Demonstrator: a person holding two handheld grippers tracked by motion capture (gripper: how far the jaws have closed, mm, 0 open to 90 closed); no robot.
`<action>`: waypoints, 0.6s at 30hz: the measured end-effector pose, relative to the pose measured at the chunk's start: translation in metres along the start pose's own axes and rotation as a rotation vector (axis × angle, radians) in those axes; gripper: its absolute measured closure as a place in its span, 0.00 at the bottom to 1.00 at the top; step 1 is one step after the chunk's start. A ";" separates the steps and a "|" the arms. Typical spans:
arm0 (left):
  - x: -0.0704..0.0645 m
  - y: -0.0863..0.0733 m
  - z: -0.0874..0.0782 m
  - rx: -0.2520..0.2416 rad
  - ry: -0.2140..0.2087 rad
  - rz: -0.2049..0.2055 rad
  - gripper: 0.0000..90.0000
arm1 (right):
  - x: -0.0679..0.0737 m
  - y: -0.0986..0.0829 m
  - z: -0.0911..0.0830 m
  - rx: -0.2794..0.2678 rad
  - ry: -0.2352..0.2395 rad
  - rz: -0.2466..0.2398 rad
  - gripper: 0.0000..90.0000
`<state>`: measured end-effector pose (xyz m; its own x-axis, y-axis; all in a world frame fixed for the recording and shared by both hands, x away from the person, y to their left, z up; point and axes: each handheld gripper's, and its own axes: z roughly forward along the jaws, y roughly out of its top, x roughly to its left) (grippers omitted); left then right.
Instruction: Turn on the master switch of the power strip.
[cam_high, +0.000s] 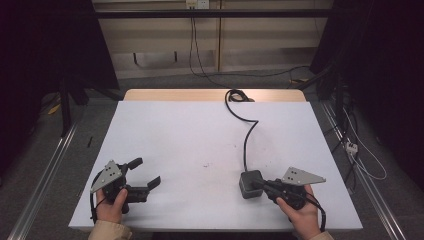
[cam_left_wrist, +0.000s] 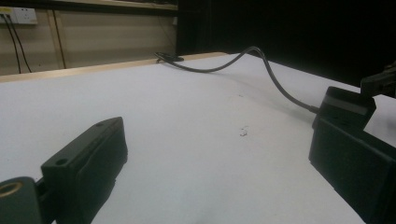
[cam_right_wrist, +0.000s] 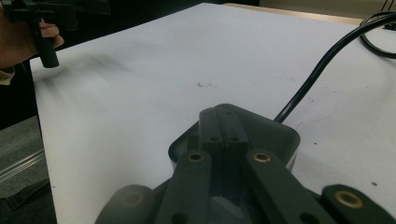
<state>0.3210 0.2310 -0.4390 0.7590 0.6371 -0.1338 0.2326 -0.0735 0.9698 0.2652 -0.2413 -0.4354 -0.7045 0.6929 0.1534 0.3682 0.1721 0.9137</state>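
Observation:
A black box-shaped adapter lies on the white table at the front right. Its black cable snakes toward the far edge. My right gripper is shut, and its tips rest against the top of the adapter. In the right gripper view the jaws are pressed together with nothing visible between them. My left gripper is held at the front left, open and empty, low over the bare table. In the left gripper view the adapter and cable lie beyond its right jaw.
A coil of cable lies at the far edge on the wooden strip. Small dark specks mark the table's middle. More cables trail on the floor at the right, and metal rails run along both sides.

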 end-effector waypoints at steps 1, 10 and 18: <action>0.000 0.000 0.000 0.000 0.000 0.000 0.04 | 0.000 0.000 0.000 0.001 0.000 0.000 1.00; 0.000 0.000 0.000 0.001 0.001 0.002 0.04 | 0.005 -0.001 0.004 0.006 0.016 -0.031 1.00; 0.000 0.000 0.000 0.000 0.000 0.001 0.04 | 0.004 0.000 0.002 0.006 0.016 -0.031 1.00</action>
<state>0.3209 0.2312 -0.4387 0.7592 0.6372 -0.1327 0.2315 -0.0738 0.9700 0.2638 -0.2372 -0.4355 -0.7248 0.6763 0.1312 0.3498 0.1973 0.9158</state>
